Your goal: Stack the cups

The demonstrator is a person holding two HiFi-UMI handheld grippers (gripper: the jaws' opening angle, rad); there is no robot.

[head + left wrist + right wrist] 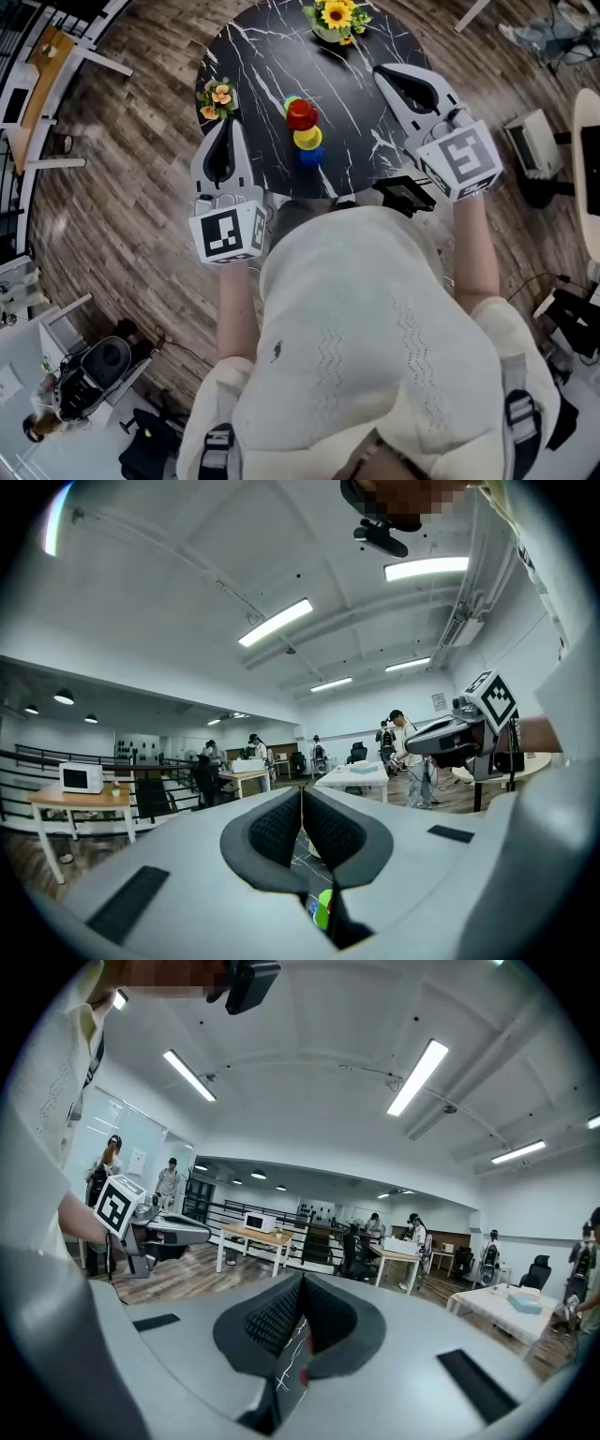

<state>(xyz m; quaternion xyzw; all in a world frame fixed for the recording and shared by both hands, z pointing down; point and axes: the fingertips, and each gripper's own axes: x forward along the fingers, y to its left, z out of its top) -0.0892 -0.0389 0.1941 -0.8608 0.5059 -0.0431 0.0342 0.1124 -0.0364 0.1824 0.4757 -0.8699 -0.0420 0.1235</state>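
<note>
The cups stand close together near the middle of the round black marble table [253, 56]: a red cup [302, 114], a yellow cup [307, 138] and a blue cup [311, 156] in a line, with a green cup's edge [291, 101] showing behind the red one. I cannot tell how they nest. My left gripper [228, 124] hovers at the table's near left edge, shut and empty. At the right of the cups my right gripper [386, 73] is also shut and empty. In the left gripper view the jaws [302, 803] meet, with a green sliver [323, 909] below them. The right gripper view shows closed jaws [300, 1290].
A sunflower pot [337, 19] stands at the table's far edge and a small orange flower bunch [217, 96] at its left edge. Wooden floor surrounds the table. Desks, a railing and several people fill the room in the gripper views.
</note>
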